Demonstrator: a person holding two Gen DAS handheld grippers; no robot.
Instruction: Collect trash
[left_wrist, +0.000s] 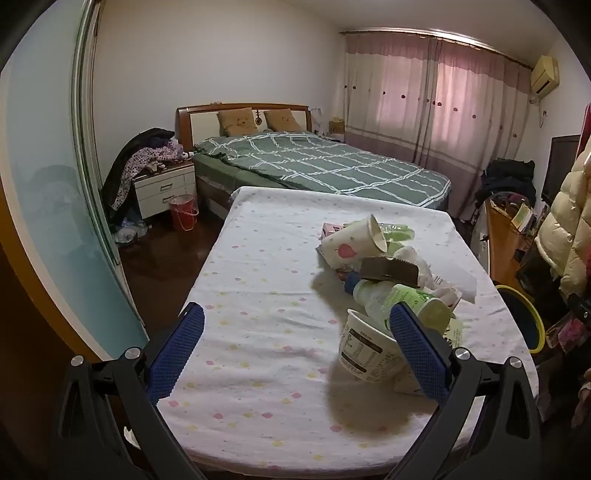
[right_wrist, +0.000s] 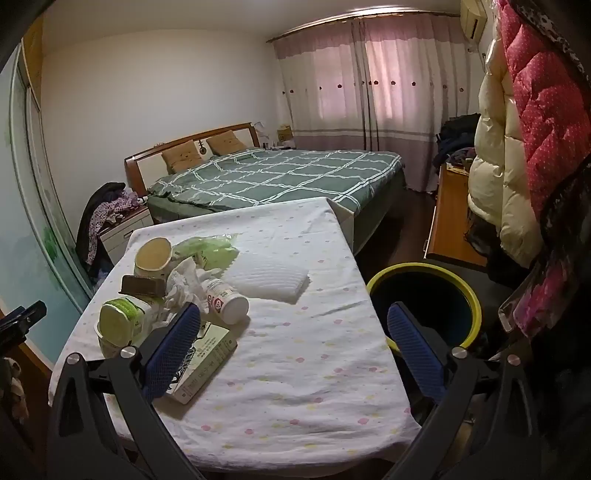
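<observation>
Trash heap (right_wrist: 177, 280) on table, beside bin (right_wrist: 424, 306)

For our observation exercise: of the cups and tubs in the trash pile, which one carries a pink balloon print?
The paper cup at the pile's far end, lying on its side, mouth toward the bin side; the nearer tub bears a black label instead.

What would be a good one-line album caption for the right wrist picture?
Open right gripper hovers over a cloth-covered table, trash pile to its left, yellow-rimmed bin waiting on the right.
</observation>
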